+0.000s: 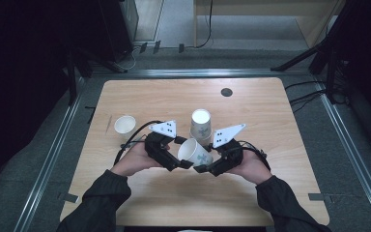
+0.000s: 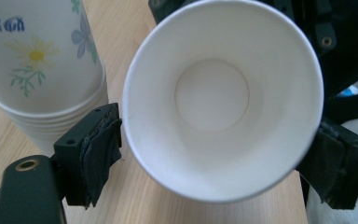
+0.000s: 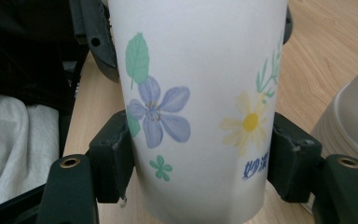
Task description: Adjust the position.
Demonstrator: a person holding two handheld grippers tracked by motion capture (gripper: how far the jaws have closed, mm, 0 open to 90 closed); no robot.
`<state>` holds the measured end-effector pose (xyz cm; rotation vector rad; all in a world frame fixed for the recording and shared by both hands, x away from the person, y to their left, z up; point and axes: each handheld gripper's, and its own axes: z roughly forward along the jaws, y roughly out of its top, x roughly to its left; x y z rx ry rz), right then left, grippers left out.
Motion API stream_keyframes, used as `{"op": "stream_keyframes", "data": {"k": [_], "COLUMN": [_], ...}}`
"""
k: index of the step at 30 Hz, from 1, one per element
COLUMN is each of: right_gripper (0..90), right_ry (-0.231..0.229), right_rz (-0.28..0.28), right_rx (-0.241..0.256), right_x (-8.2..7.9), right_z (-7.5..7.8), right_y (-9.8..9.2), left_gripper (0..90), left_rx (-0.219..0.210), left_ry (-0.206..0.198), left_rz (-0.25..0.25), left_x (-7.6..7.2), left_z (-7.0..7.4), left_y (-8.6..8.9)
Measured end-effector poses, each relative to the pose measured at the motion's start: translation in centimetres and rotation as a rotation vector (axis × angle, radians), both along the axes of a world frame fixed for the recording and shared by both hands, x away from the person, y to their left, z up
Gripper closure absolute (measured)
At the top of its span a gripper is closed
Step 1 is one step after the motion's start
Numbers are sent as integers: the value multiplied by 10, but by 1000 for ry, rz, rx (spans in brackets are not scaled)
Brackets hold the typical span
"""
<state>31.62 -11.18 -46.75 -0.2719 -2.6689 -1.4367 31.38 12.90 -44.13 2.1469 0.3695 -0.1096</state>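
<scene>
A white paper cup [image 1: 194,152] printed with flowers hangs tilted over the middle of the wooden table [image 1: 270,111], held between both grippers. My left gripper [image 1: 185,164] faces the cup's open mouth [image 2: 214,93], and its jaws press the rim on either side, so my left gripper [image 2: 219,149] is shut on it. The right gripper [image 1: 201,168] clamps the cup's printed wall [image 3: 200,93] from both sides; the right gripper [image 3: 203,158] is shut. Just behind stands an upright stack of the same cups [image 1: 200,123], close beside the held cup [image 2: 42,70].
A single white cup [image 1: 124,124] stands open side up at the table's left. A dark round hole [image 1: 226,92] marks the far side of the tabletop. Black stands and cables surround the table. The stack's edge [image 3: 354,121] lies close to my right jaw.
</scene>
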Motion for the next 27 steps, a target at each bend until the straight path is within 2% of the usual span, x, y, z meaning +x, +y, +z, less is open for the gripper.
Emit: {"op": "stream_keyframes", "data": {"k": [2, 9, 18, 22, 25, 27], "right_gripper": [331, 332, 335, 260, 240, 228], "right_ry": [8, 12, 11, 22, -16, -16], "right_rz": [5, 11, 12, 7, -19, -29], "right_rx": [7, 2, 7, 16, -6, -12], "right_x": [1, 0, 0, 0, -1, -1], "right_z": [-1, -2, -1, -3, -4, -5], "right_y": [1, 4, 4, 3, 3, 1], "left_gripper": [159, 183, 239, 241, 241, 242], "left_rx": [-29, -38, -33, -33, -27, -23], "left_ry": [2, -3, -36, -43, -48, -50], "left_rz": [10, 9, 6, 10, 20, 24], "left_x": [-1, -2, -4, -5, -4, -3], "left_z": [0, -4, -1, 1, 3, 5], "left_y": [0, -4, -3, -1, 1, 4]}}
